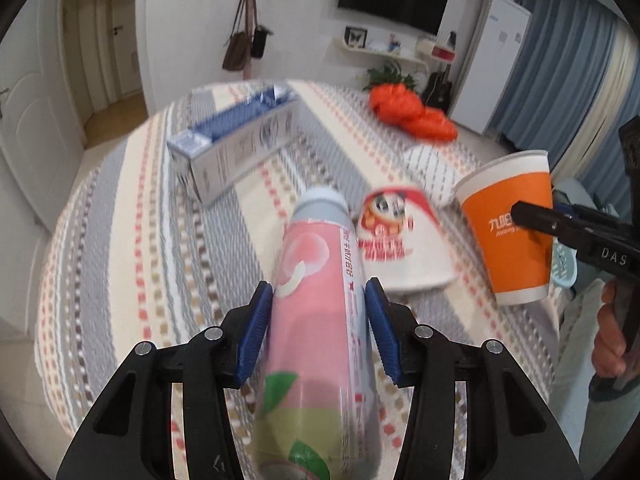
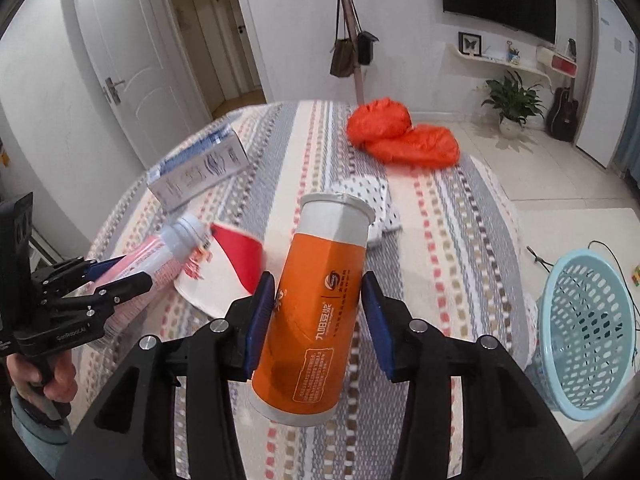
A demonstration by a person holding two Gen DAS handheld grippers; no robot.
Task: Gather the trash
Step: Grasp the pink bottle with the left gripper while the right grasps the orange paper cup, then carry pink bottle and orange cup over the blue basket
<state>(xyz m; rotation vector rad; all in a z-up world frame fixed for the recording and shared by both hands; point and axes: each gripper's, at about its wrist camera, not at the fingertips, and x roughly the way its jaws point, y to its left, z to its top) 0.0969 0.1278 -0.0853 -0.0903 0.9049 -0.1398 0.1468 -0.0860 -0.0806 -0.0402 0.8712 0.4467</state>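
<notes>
Your left tongs (image 1: 318, 326) are clamped on the pink bottle (image 1: 316, 320) at mid-body; it is slick plastic, so grip it firmly. Your right tongs (image 2: 318, 320) pinch the orange paper cup (image 2: 316, 308), light and easily crushed. Beyond them, the red-and-white cup (image 2: 224, 276) and the blue box (image 2: 198, 168) lie on the striped worktop (image 2: 440, 240); the basket (image 2: 588, 332) stands on the floor to the right.

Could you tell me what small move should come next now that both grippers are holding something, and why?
Probably swing the right gripper right, toward the blue basket: its jaws already clamp the orange cup clear of the table, and the basket stands open on that side.
</notes>
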